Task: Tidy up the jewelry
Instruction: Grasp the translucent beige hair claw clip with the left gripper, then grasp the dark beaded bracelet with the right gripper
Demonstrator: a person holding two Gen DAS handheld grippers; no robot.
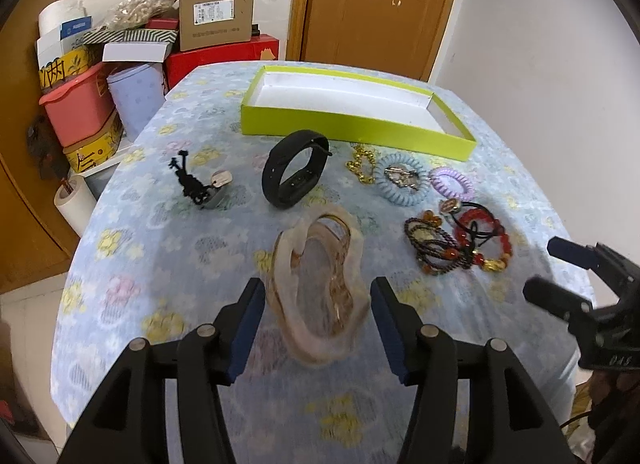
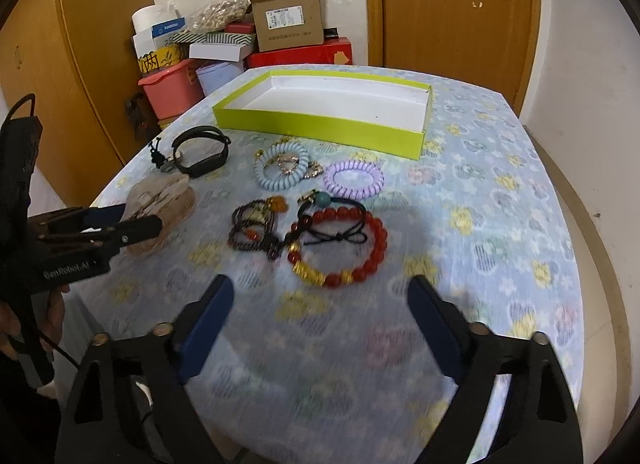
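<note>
A translucent pink-amber hair claw point(image 1: 320, 288) lies on the floral cloth between the open fingers of my left gripper point(image 1: 318, 296), untouched as far as I can tell; it also shows in the right wrist view point(image 2: 160, 200). A black wristband point(image 1: 294, 168), a black charm with tag point(image 1: 200, 186), gold beads point(image 1: 360, 164), blue point(image 1: 402, 180) and purple point(image 1: 452, 184) coil hair ties, dark beads point(image 1: 430, 244) and a red bead bracelet point(image 2: 340, 248) lie around. The lime-green box point(image 1: 352, 126) stands open behind. My right gripper point(image 2: 320, 296) is open, hovering before the red bracelet.
The round table point(image 2: 500, 224) has edges close on the left, right and near sides. Stacked boxes, a pink tub point(image 1: 76, 108) and paper rolls stand beyond the far left edge. A wooden door point(image 1: 376, 4) is behind.
</note>
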